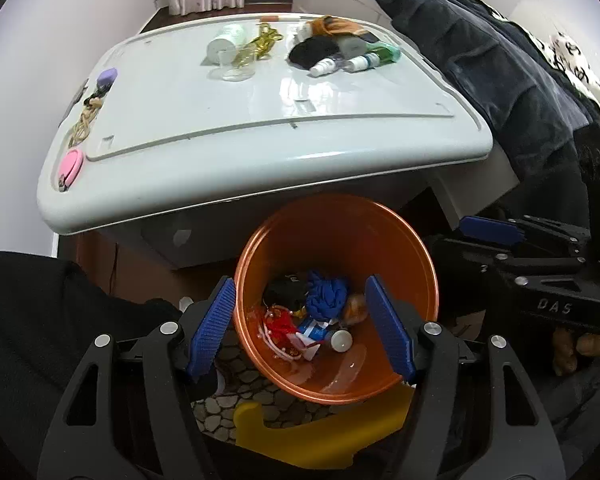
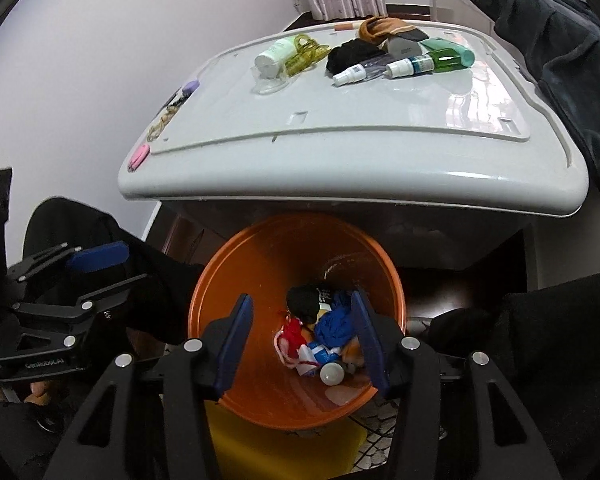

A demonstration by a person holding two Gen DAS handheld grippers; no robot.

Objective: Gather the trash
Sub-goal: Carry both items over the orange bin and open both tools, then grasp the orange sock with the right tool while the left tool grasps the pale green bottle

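Both the left gripper [image 1: 302,326] and the right gripper [image 2: 302,344] hang spread and empty over the orange bin [image 1: 260,360]. Beyond it the white lid [image 1: 340,140] carries bottles [image 1: 356,62] and a black cloth [image 1: 312,50].

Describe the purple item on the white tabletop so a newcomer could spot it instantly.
Start at the white table standing behind the orange bin. Follow its left edge, where small accessories lie in a line: a pink round case nearest, then beige hair ties. The purple item lies at the far end, the only lilac, rounded piece there.
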